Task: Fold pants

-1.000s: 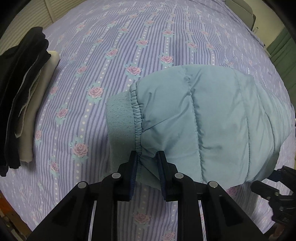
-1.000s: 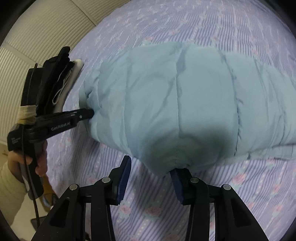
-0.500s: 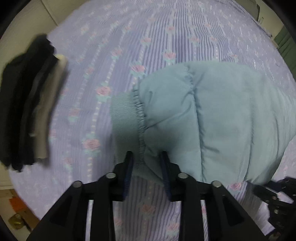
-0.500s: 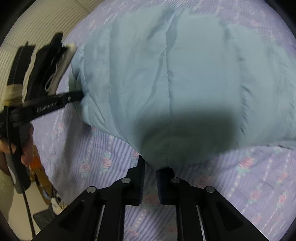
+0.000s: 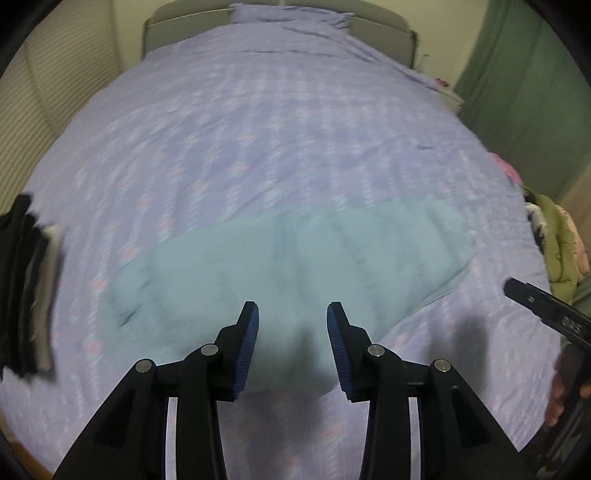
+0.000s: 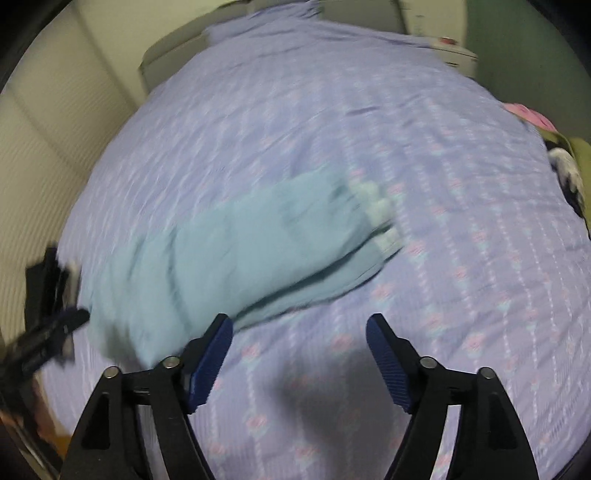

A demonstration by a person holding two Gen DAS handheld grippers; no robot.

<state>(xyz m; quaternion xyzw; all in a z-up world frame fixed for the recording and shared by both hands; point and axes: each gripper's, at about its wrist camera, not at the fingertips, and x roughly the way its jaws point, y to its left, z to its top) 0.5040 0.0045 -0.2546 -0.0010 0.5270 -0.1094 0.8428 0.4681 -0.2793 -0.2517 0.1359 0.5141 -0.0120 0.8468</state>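
The light blue padded pants are lying on the bed, stretched crosswise over its lavender striped, rose-printed cover and toward the near edge. Both views are blurred, so the quilting lines on the fabric are only faintly showing.

The left tongs are hovering above the near edge of the pants with the blue-padded jaws standing apart — nothing is sitting between them, and the pads are not touching the cloth. The right tongs are spread wider still, holding nothing; in the right wrist view they are hanging over bare bed cover just near of the pants, whose ribbed pale end is pointing to the far right.

At the left edge of the bed a stack of folded dark and cream clothes is sitting, well apart from the pants in the left wrist view. On the right side, beyond the bed's edge, an olive-green and pink pile of garments is showing, with a green curtain hanging behind it. A pale headboard is standing at the far end.
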